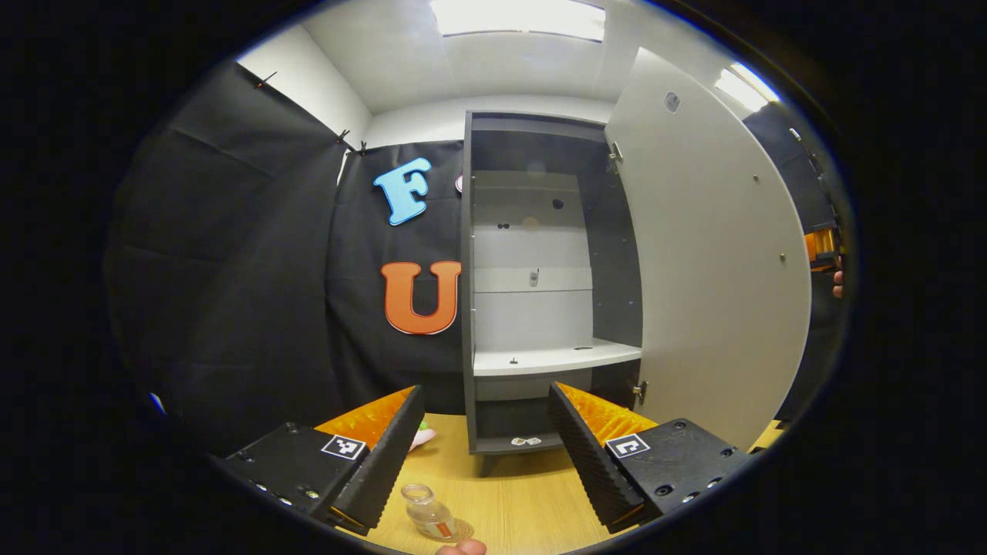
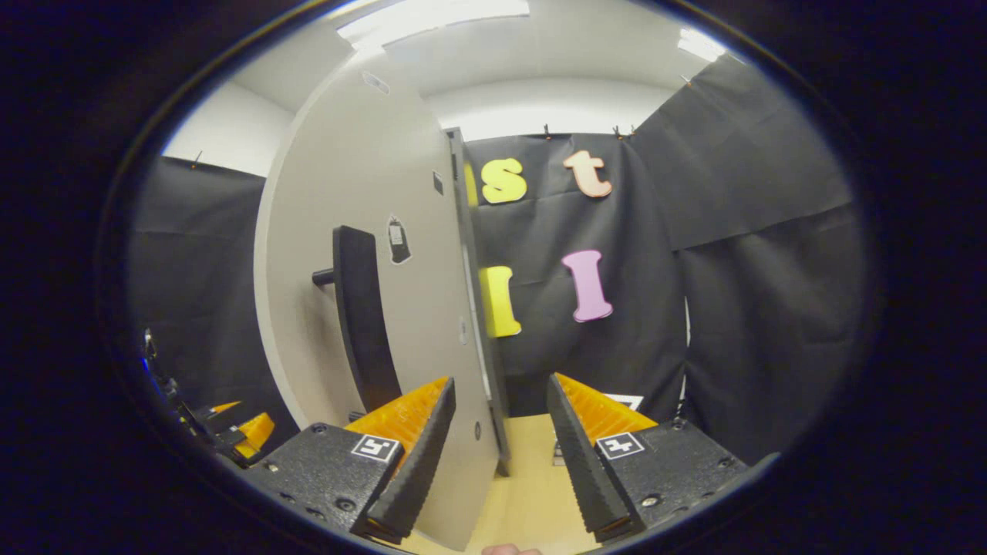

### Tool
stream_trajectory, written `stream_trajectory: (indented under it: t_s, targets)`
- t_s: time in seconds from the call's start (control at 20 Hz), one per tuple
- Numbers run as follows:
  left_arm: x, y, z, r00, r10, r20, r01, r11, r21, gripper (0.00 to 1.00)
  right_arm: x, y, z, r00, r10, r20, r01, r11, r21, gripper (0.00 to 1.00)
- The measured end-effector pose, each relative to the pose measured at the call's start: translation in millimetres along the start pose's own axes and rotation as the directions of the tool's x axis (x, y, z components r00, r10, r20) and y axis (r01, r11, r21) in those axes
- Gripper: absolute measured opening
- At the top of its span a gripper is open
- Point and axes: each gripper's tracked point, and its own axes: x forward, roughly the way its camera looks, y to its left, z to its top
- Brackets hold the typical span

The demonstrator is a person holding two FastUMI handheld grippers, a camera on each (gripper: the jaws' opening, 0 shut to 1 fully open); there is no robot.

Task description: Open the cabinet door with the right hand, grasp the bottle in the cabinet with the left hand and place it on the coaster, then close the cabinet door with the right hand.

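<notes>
Left gripper view, nearest first: the left gripper [image 1: 482, 455] has its fingers spread wide, nothing between them. Just below and between the fingertips, a small clear bottle [image 1: 429, 511] stands upright on a round coaster [image 1: 461, 529] on the wooden table [image 1: 524, 501], well in front of the cabinet [image 1: 540, 285]. A fingertip [image 1: 461, 548] shows at the bottom edge, just beside the coaster. Something pink [image 1: 422, 438] lies on the table to the left of the cabinet's foot, partly hidden by the left finger. Farther off stands the cabinet, its door [image 1: 709, 254] swung wide to the right; the shelf [image 1: 555, 356] inside is bare. Beyond the door's far edge, part of the other gripper and a hand [image 1: 837, 287] show. Right gripper view: the right gripper [image 2: 501, 455] is also released, fingers apart, with the lower edge of the door [image 2: 370, 231] passing between them without either finger pressing on it that I can tell. A dark bar handle [image 2: 362, 316] stands off the door's outer face, above the left finger. The cabinet's edge [image 2: 470, 254] lies behind the door.
</notes>
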Motion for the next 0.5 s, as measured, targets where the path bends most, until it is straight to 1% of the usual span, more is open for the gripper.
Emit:
stream_trajectory:
  t_s: [0.05,0.1,0.15,0.2,0.25,0.35,0.4,0.45,0.5]
  targets:
    - [-2.0,2.9,-1.2,1.0,0.002,0.0,-0.002,1.0,0.005,0.97,3.9,12.5,-0.7,1.0,0.025,0.002,-0.025,1.0,-0.016,0.78]
    - [-4.8,5.5,-2.6,1.0,0.006,-0.004,-0.006,1.0,0.006,1.0,7.3,27.0,-1.1,0.999,0.053,0.003,-0.052,0.998,-0.039,0.75]
    - [-6.9,7.2,-5.1,1.0,0.008,-0.01,-0.008,1.0,0.003,1.0,8.4,42.2,-2.5,0.997,0.079,0.005,-0.079,0.995,-0.054,0.78]
    - [-10.0,9.2,-5.4,1.0,0.009,-0.011,-0.009,1.0,0.001,0.96,11.7,53.3,-5.9,0.995,0.098,-0.001,-0.098,0.993,-0.061,0.76]
    - [-12.0,11.3,-5.7,1.0,0.012,-0.013,-0.012,1.0,0.0,0.96,15.8,62.1,-8.1,0.994,0.113,-0.003,-0.113,0.992,-0.062,0.79]
    - [-16.2,15.5,-8.8,1.0,0.014,-0.021,-0.014,1.0,-0.003,0.96,27.8,81.0,-10.3,0.989,0.148,-0.006,-0.148,0.987,-0.054,0.78]
    - [-17.7,17.2,-10.1,1.0,0.017,-0.025,-0.017,1.0,-0.006,1.0,34.3,91.5,-11.4,0.986,0.168,-0.009,-0.168,0.985,-0.046,0.79]
    - [-19.7,19.3,-9.4,0.999,0.02,-0.025,-0.021,1.0,-0.011,0.96,39.9,101.2,-12.9,0.982,0.188,-0.013,-0.188,0.981,-0.043,0.79]
    - [-22.2,22.0,-7.6,0.999,0.027,-0.019,-0.027,1.0,-0.016,0.96,47.0,111.2,-13.5,0.979,0.202,-0.015,-0.203,0.978,-0.046,0.79]
